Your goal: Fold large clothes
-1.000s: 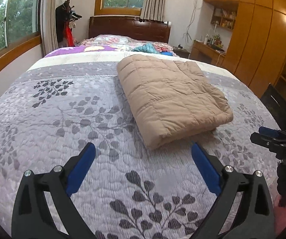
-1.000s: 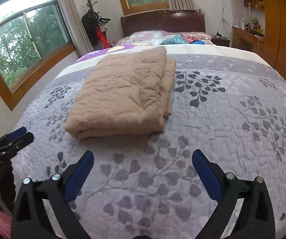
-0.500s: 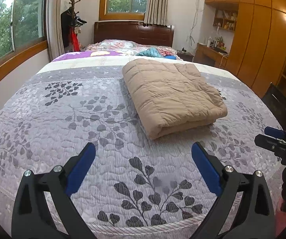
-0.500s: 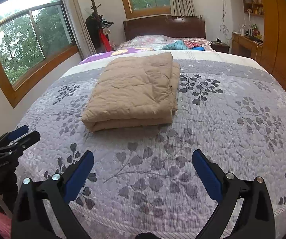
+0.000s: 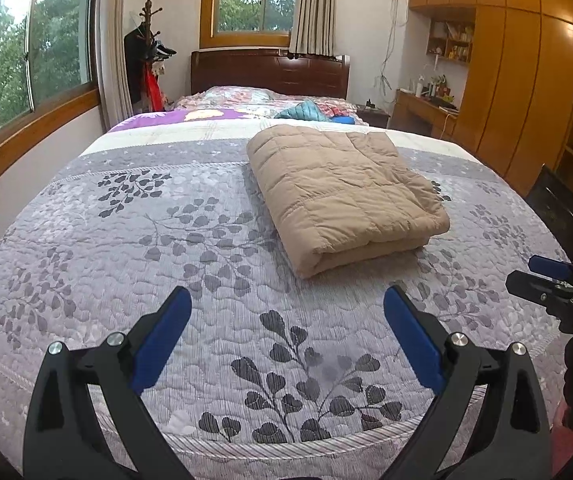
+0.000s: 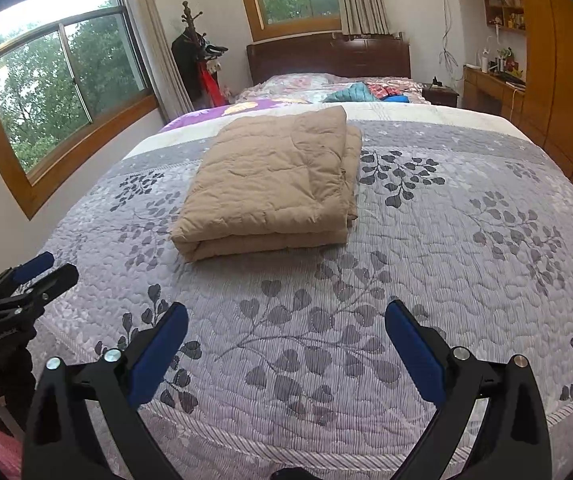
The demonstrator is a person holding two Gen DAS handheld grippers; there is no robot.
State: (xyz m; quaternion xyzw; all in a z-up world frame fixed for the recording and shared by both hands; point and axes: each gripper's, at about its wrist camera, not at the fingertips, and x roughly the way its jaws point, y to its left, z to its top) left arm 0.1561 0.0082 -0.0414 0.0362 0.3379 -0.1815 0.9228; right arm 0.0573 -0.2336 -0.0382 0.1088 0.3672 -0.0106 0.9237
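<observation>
The tan jacket is puffy cloth, sewn into soft squares, and it looks matt. The bed cover is cloth too — bumpy with little stitched lines and grey leaf prints. The left gripper is black plastic, a bit shiny, with silver metal screws; its fingers have smooth blue pads. The right gripper is made the same. The headboard is dark wood — glossy. The wardrobe is smooth, shiny orange wood.
</observation>
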